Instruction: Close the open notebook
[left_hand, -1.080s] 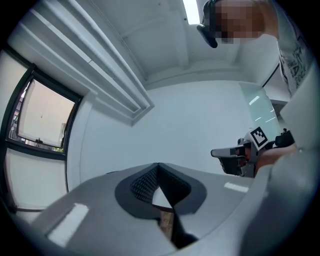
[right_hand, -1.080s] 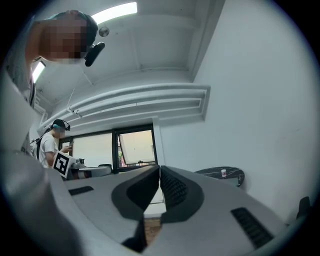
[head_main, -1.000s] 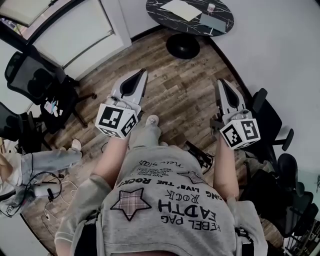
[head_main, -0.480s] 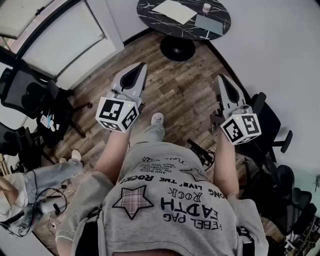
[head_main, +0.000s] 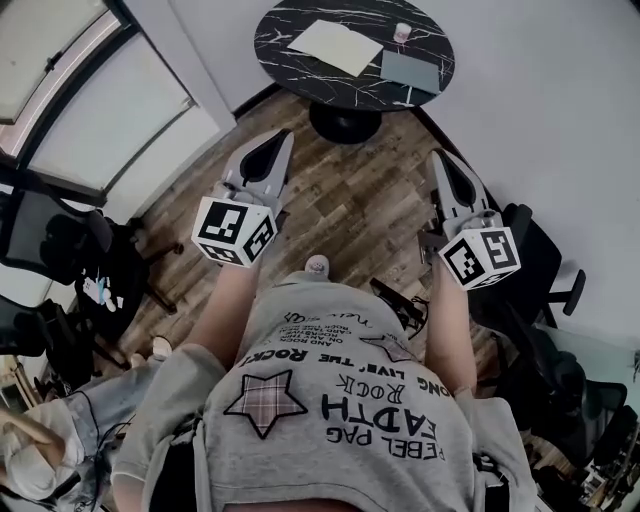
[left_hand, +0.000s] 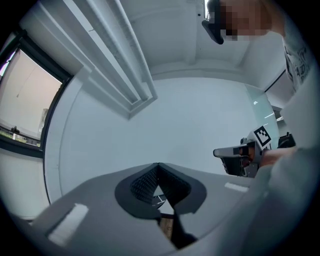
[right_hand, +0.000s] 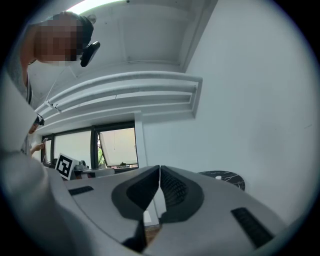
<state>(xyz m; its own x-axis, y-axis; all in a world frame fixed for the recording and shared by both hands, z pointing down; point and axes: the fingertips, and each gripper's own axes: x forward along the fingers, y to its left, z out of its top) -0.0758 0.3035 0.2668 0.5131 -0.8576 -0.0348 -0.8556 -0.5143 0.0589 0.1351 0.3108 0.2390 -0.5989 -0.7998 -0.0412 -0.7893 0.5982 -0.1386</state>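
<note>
Black marble table (head_main: 296, 68) sits nearer than a second ago (the person is walking up); the open notebook (head_main: 335, 45) lies on it, well beyond reach. Left hand-held gripper (head_main: 283, 136) and right hand-held gripper (head_main: 437, 155) are both closed tight, empty.

The notebook (head_main: 335, 46) lies open and flat on the round black marbled bench (head_main: 285, 60), in its left half as the head view shows it. Its pale cream pages face up as 1 skewed rectangle, turned at an angle to the view's edges. Writing and the centre fold are too small to tell.
</note>
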